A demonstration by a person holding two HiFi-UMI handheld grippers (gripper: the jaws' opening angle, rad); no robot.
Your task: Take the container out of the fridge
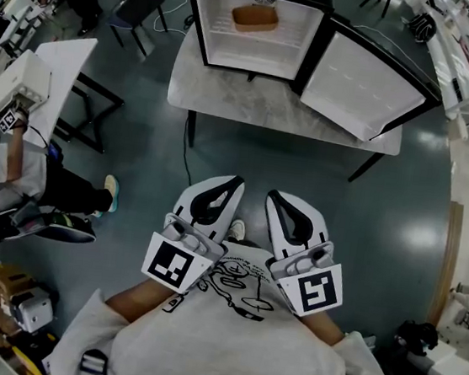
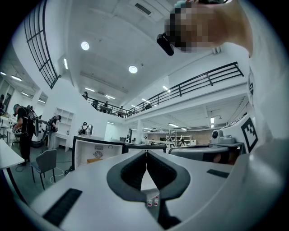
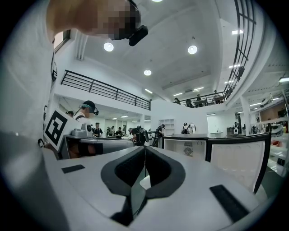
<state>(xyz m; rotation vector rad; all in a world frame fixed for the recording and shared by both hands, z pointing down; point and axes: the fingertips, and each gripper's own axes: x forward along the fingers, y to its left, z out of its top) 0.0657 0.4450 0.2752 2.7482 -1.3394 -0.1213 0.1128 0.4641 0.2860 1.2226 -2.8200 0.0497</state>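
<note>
A small black fridge [image 1: 206,19] stands open on a grey table [image 1: 228,101], its door [image 1: 362,86] swung out to the right. An orange-brown container [image 1: 255,18] sits on the upper shelf inside. My left gripper [image 1: 237,180] and right gripper [image 1: 272,195] are held side by side close to my chest, well short of the table, both shut with nothing between the jaws. The left gripper view shows the fridge [image 2: 97,152] and the container [image 2: 95,159] far ahead past the shut jaws. In the right gripper view the fridge [image 3: 185,146] and its door [image 3: 237,158] stand ahead.
A person [image 1: 2,179] with grippers stands at the left by a white table [image 1: 61,76]. A dark chair [image 1: 142,5] stands left of the fridge table. A cable runs down from the table to the floor [image 1: 246,163]. White shelving lines the right side.
</note>
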